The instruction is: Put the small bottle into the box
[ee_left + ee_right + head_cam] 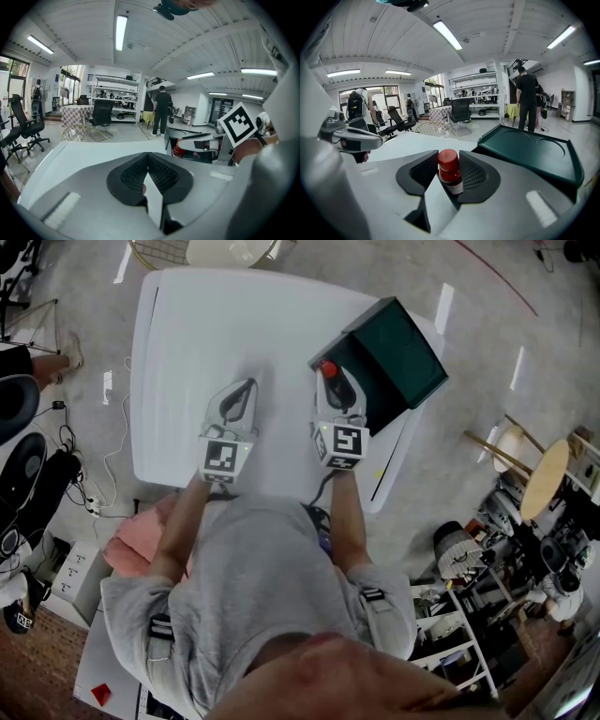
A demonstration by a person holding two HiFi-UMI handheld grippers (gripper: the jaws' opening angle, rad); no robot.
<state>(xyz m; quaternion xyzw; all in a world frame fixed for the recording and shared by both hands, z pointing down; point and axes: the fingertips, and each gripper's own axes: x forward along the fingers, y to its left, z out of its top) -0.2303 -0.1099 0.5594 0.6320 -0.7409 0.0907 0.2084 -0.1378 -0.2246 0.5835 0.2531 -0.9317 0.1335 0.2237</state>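
Observation:
The small bottle (327,367), brown with a red cap, stands upright between the jaws of my right gripper (332,381), which is shut on it. In the right gripper view the bottle (450,174) fills the gap between the ribbed pads. It hangs at the near left edge of the dark green box (361,371), whose lid (408,351) stands open to the right; that lid (532,151) also shows just right of the jaws. My left gripper (246,386) rests over the white table (206,324), shut and empty, its pads meeting at the tip (147,158).
The box sits at the table's right edge. A wire basket (157,251) stands beyond the far edge, a round wooden stool (546,476) to the right, and cluttered shelves (469,615) at lower right. A person (162,112) stands far off in the room.

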